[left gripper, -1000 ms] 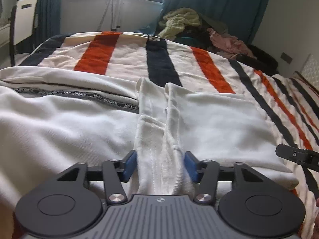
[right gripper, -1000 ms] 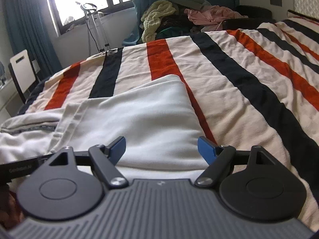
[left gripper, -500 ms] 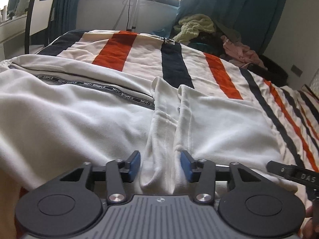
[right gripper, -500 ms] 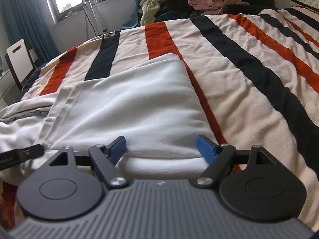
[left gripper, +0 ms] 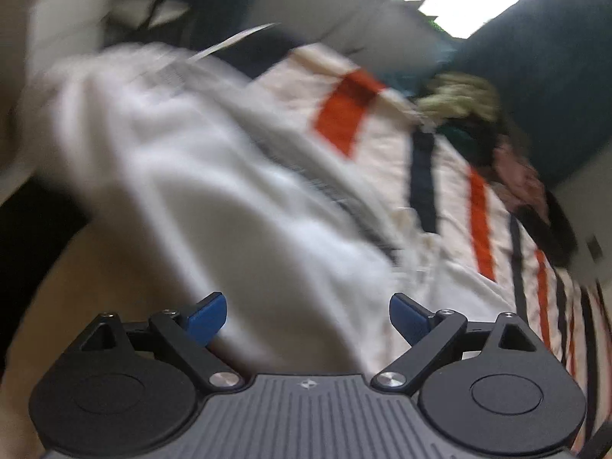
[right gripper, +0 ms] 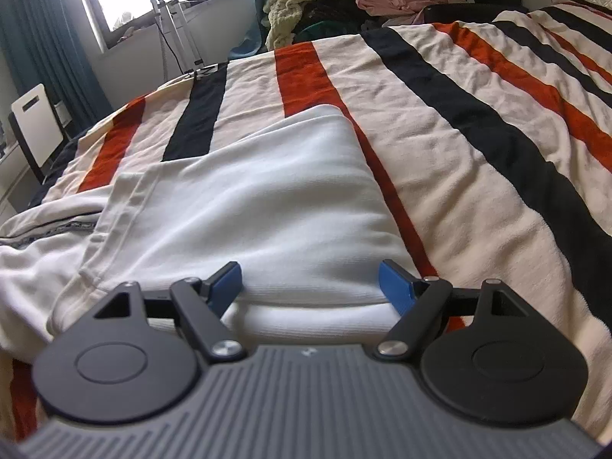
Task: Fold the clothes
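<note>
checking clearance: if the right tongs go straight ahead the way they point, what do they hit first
Most likely the folded white garment on the striped blanket; its near edge lies right between the open right tongs. Depth is hard to judge.

The left gripper [left gripper: 308, 317], a black two-finger tool with blue rubber pads [left gripper: 206, 315] on hinged black links, is tilted steeply to one side in its own blurred view, and its jaws are opening, the pads standing far apart with nothing pressed between them. The right gripper [right gripper: 310, 287], of the same black build with blue pads [right gripper: 396, 287], points downward at a slant and sits level. Its jaws stand wide, and the pads pinch nothing.
</note>
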### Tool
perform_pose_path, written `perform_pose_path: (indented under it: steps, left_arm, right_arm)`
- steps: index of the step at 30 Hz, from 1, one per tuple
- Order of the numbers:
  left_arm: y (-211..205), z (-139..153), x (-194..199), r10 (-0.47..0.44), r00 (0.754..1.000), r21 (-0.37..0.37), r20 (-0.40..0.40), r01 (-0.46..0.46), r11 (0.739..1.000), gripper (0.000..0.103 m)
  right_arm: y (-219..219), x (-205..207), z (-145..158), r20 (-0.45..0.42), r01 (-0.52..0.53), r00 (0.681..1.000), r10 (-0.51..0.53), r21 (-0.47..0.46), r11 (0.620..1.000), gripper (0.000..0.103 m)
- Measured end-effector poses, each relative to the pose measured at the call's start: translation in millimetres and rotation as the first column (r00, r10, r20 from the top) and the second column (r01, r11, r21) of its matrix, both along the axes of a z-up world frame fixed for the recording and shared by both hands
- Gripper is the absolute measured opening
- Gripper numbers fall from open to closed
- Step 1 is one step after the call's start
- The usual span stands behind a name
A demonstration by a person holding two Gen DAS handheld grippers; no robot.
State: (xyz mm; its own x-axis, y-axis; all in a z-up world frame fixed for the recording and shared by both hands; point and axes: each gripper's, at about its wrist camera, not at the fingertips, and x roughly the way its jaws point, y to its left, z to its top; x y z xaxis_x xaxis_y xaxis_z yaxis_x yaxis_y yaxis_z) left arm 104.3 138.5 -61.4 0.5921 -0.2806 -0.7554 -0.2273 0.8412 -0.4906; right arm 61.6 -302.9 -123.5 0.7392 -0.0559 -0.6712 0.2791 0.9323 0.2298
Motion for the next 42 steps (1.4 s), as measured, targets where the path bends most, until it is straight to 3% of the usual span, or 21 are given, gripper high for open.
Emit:
perform_pose_path:
  steps: [5, 9, 13, 18, 24, 27, 32, 36, 42]
  left_arm:
    - [42.3, -29.9, 6.9, 0.141, 0.982, -0.142, -0.128, -0.159, 0.977, 0.093]
    - [68.6, -54.9, 14.1, 0.263, 0.947, -0.240, -0.187, -0.303, 0.922, 0.092]
    - [86.9, -57.4, 17.1, 0.363, 0.923, -0.301, -0.128, -0.385, 0.872, 0.090]
    - [99.3, -48.6, 13.3, 0.454, 0.891, -0.292, -0.034, -0.443, 0.848, 0.085]
    - [109.1, -62.0, 22.5, 0.484, 0.873, -0.299, -0.058, -0.478, 0.826, 0.080]
    - [108.1, -60.1, 27.5, 0.507, 0.862, -0.279, -0.025, -0.493, 0.824, 0.067]
    - [97.5, -47.3, 43.1, 0.507, 0.857, -0.163, 0.089, -0.490, 0.857, 0.047]
    - [88.1, -45.9, 51.9, 0.503, 0.857, -0.090, 0.116, -0.495, 0.864, 0.027]
    - [70.7, -7.6, 51.0, 0.427, 0.866, 0.035, 0.258, -0.450, 0.892, 0.018]
  right_arm:
    - [0.1, 0.6, -1.1, -0.003, 0.004, 1.000, -0.004, 0.001, 1.000, 0.080]
    - [1.3, 0.6, -1.6, -0.003, 0.003, 1.000, -0.003, -0.007, 1.000, 0.080]
    - [2.5, 1.4, -2.4, -0.005, 0.003, 1.000, -0.003, -0.015, 1.000, 0.080]
    - [3.9, 2.5, -2.8, -0.006, 0.004, 1.000, -0.004, -0.024, 1.000, 0.081]
    - [5.4, 3.5, -3.1, -0.007, 0.004, 1.000, -0.004, -0.033, 0.999, 0.081]
    - [6.0, 3.7, -3.0, -0.006, 0.003, 1.000, -0.004, -0.039, 0.999, 0.081]
    - [8.2, 2.4, -3.2, -0.003, 0.012, 1.000, -0.012, -0.088, 0.996, 0.080]
    - [5.1, 1.6, -5.1, -0.003, 0.016, 1.000, -0.016, -0.069, 0.998, 0.080]
    - [9.2, 3.8, -8.1, -0.023, 0.001, 1.000, -0.004, -0.130, 0.991, 0.080]
